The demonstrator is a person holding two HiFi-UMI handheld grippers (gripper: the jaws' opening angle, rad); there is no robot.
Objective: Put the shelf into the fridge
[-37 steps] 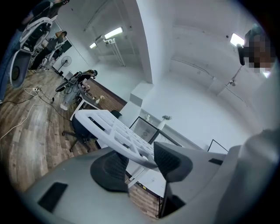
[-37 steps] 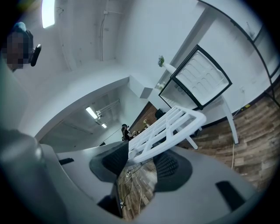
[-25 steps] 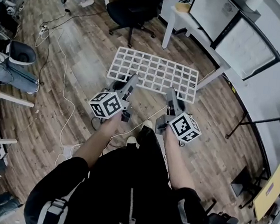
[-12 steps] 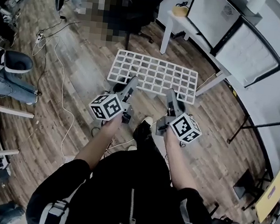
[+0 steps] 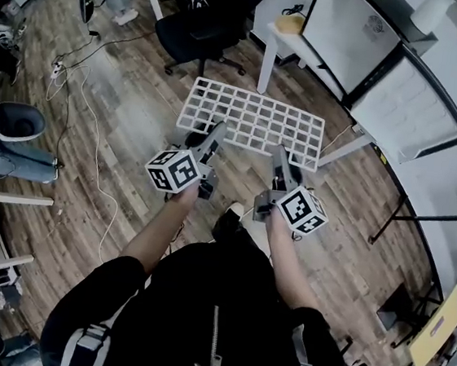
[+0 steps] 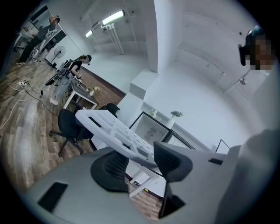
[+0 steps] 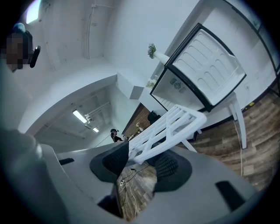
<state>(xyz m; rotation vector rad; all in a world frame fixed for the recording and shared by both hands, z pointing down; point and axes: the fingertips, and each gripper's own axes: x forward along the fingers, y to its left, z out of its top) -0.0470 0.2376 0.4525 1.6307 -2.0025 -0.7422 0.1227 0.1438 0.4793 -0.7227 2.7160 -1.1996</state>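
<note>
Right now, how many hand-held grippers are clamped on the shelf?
2. The left hand-held gripper is shut on the near edge of the shelf, left of middle; the right hand-held gripper is shut on the same edge, right of middle.

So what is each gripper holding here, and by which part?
Both hold the white grid shelf by its near long edge: left gripper toward the left end, right gripper toward the right.
</note>
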